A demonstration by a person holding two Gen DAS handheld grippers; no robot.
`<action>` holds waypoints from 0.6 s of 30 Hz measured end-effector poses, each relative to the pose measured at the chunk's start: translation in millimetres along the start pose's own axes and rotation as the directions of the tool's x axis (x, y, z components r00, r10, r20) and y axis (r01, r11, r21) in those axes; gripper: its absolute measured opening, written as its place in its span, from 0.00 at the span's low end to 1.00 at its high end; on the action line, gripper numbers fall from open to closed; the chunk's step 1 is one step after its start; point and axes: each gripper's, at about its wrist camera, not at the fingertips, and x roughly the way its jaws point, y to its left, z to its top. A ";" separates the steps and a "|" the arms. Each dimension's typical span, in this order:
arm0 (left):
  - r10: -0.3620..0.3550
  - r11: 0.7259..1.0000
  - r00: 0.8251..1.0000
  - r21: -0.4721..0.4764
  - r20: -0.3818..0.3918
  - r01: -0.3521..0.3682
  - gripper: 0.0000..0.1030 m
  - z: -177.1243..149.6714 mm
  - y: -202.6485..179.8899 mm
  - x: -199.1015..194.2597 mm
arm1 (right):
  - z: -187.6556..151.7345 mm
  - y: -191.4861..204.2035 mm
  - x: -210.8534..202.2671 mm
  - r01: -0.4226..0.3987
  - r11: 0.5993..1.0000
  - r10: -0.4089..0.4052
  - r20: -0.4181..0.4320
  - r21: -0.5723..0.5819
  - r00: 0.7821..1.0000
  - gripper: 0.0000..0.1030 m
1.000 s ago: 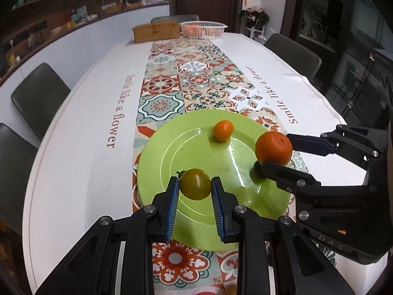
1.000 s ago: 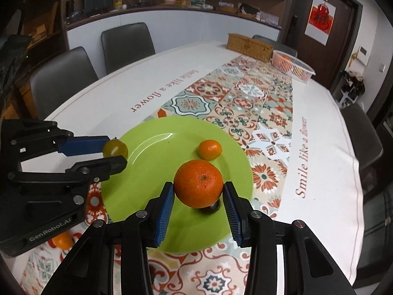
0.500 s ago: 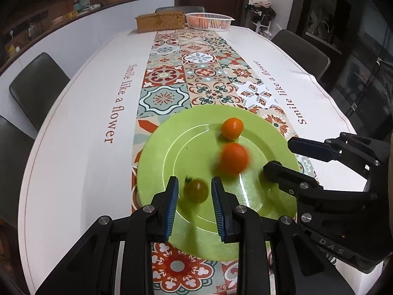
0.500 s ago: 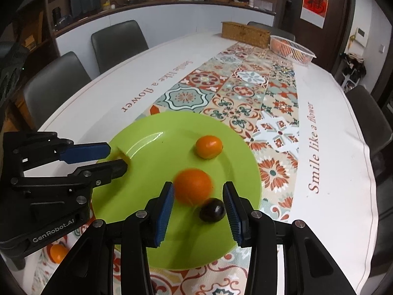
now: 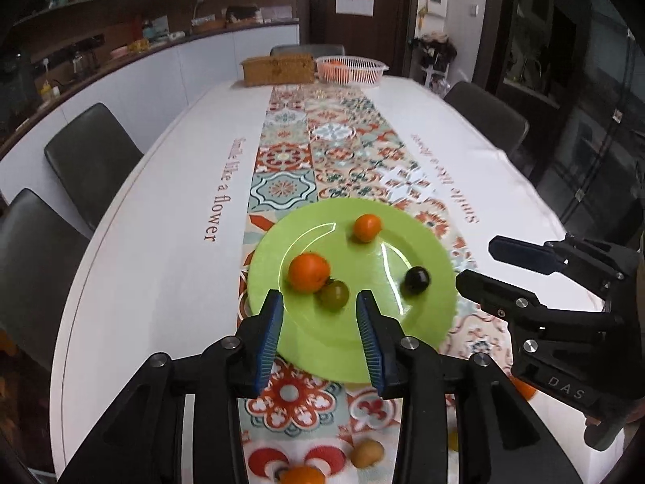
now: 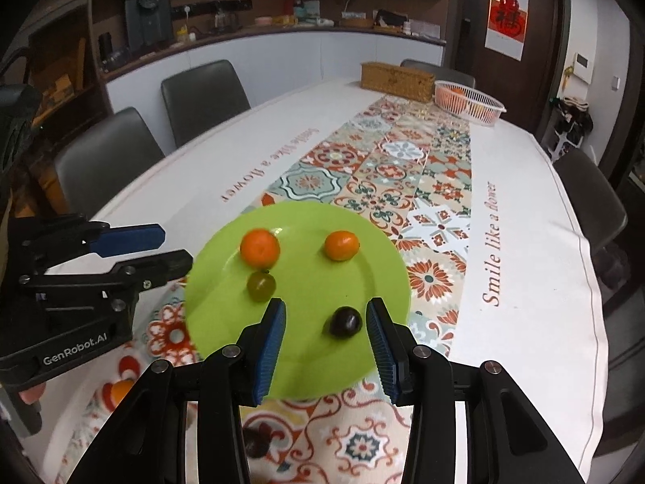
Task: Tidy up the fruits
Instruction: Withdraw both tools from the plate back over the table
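Observation:
A green plate (image 5: 427,256) (image 6: 363,278) lies on the patterned runner. On it rest a large orange (image 5: 308,272) (image 6: 260,247), a small orange (image 5: 367,227) (image 6: 341,245), an olive-green fruit (image 5: 334,294) (image 6: 261,286) and a dark fruit (image 5: 417,278) (image 6: 345,321). My left gripper (image 5: 320,316) is open and empty, just short of the green fruit. My right gripper (image 6: 325,324) is open and empty, with the dark fruit between its fingertips but not touched.
Loose fruits lie on the runner near me: a yellowish one (image 5: 366,452), an orange one (image 5: 301,475) and a dark one (image 6: 256,441). A wicker box (image 5: 278,69) and a white basket (image 5: 350,68) stand at the far end. Chairs (image 5: 90,157) line both table sides.
Both grippers opened and pulled back. The large orange left the right gripper and rolled across the plate to the left. The green fruit left the left gripper and sits on the plate.

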 end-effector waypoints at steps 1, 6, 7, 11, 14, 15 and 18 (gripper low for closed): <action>0.003 1.000 1.000 0.002 0.007 -0.003 0.36 -0.9 -2.0 -5.0 | -1.4 0.5 -9.7 -0.013 1.000 0.012 0.014 0.008 1.000 0.41; 0.021 1.000 0.997 0.005 0.072 -0.021 0.41 -12.5 -14.4 -46.0 | -9.8 5.4 -41.6 -0.028 1.000 0.027 0.049 0.013 0.998 0.42; 0.021 1.000 0.996 0.003 0.082 -0.021 0.42 -13.8 -15.8 -51.1 | -13.4 7.1 -49.0 -0.036 0.999 0.035 0.054 0.012 0.998 0.45; 0.037 0.999 0.991 0.004 0.128 -0.038 0.48 -26.3 -27.8 -77.7 | -24.9 10.2 -67.7 -0.065 0.998 0.064 0.075 0.018 0.995 0.46; 0.039 0.999 0.990 -0.008 0.137 -0.038 0.50 -35.4 -34.6 -91.7 | -35.7 11.4 -81.1 -0.063 0.998 0.061 0.089 0.023 0.994 0.46; 0.041 0.999 0.990 -0.017 0.135 -0.039 0.50 -38.4 -36.2 -95.5 | -39.8 12.1 -85.8 -0.059 0.998 0.057 0.093 0.023 0.994 0.47; 0.043 0.998 0.991 -0.051 0.126 -0.036 0.50 -47.0 -40.2 -103.9 | -50.7 14.9 -98.7 -0.029 0.999 0.026 0.103 0.026 0.994 0.51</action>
